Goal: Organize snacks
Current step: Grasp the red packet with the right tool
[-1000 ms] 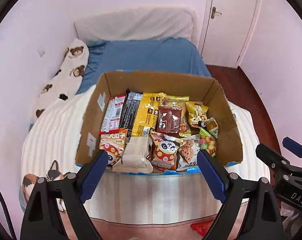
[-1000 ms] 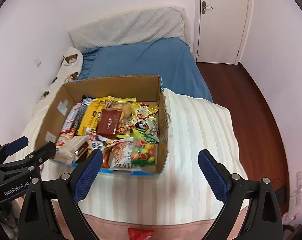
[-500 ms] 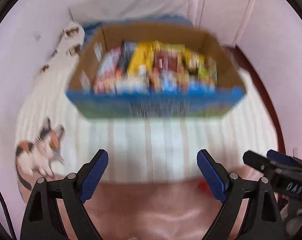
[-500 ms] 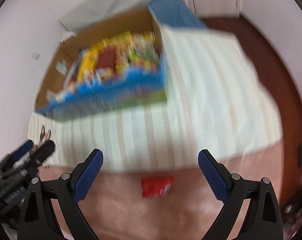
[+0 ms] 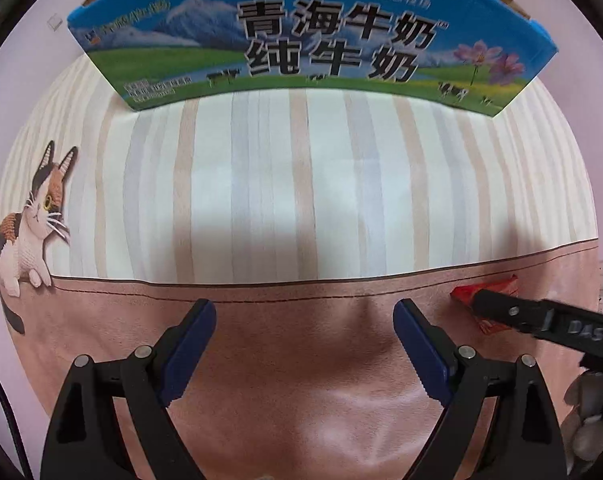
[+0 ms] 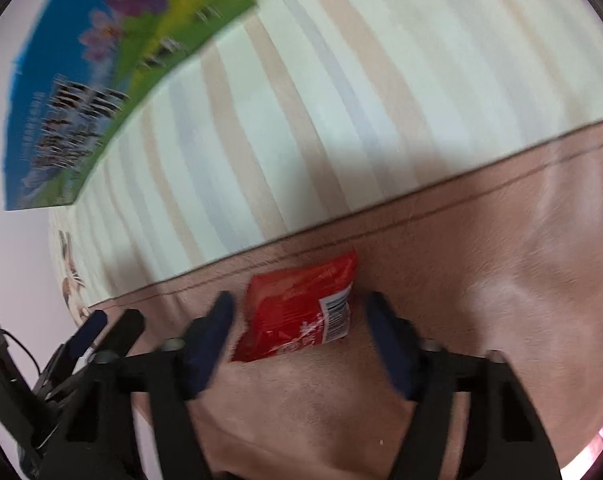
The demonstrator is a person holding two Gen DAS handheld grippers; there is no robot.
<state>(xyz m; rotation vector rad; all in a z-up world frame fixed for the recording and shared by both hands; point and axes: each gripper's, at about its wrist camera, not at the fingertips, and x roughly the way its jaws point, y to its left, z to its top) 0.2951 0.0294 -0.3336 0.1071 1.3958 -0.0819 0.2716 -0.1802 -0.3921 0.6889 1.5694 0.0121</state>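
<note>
A red snack packet (image 6: 297, 306) lies on the pink band of the blanket near its front edge. My right gripper (image 6: 299, 314) is open, low over the blanket, with a finger on each side of the packet. In the left wrist view the packet (image 5: 489, 294) shows at the right, partly hidden by a right gripper finger. My left gripper (image 5: 304, 322) is open and empty over the pink band, left of the packet. The printed milk box (image 5: 301, 36) that holds the snacks stands at the far side; its contents are hidden.
The striped blanket (image 5: 301, 200) with a cat picture (image 5: 31, 232) at the left lies between the grippers and the box. The box's side also shows in the right wrist view (image 6: 101, 80) at the upper left.
Both grippers have dropped low and forward toward the blanket. The box's inside is out of sight now. My right gripper has come down around the red packet and narrowed its opening.
</note>
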